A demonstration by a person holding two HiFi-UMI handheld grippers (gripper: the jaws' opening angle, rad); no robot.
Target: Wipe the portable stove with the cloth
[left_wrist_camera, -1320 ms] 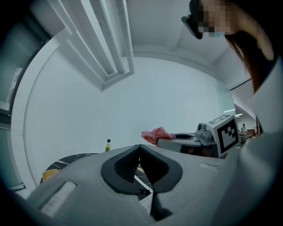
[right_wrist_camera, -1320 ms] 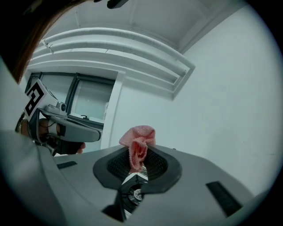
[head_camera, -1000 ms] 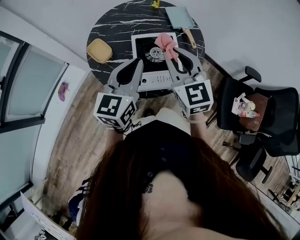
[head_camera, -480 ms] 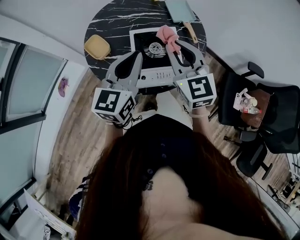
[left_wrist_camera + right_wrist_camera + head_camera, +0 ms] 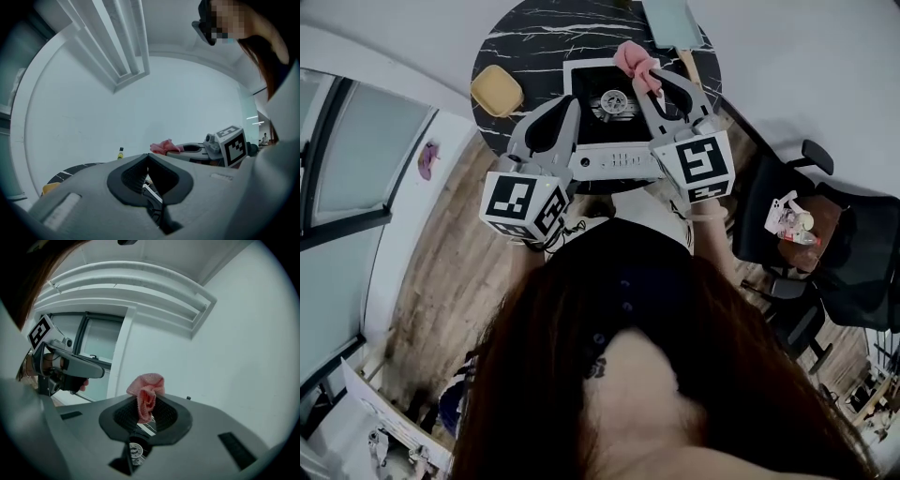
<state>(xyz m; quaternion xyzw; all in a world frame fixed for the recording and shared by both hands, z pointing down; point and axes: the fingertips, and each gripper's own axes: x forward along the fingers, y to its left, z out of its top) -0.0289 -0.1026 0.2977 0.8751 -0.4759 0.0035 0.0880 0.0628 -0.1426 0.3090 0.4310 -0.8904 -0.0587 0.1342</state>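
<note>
Our right gripper [image 5: 652, 82] is clamped on the pink cloth [image 5: 636, 58] at the far right corner of the portable stove [image 5: 614, 161]. The burner lies just near-left of the cloth. Our left gripper [image 5: 571, 103], jaws together on nothing, hovers by the stove's left edge.

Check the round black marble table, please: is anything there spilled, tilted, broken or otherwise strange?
Nothing stands out. The white portable stove sits flat on the round black marble table, and no spill is visible. The pink mesh cloth is bunched up only because the right gripper pinches it.
</note>
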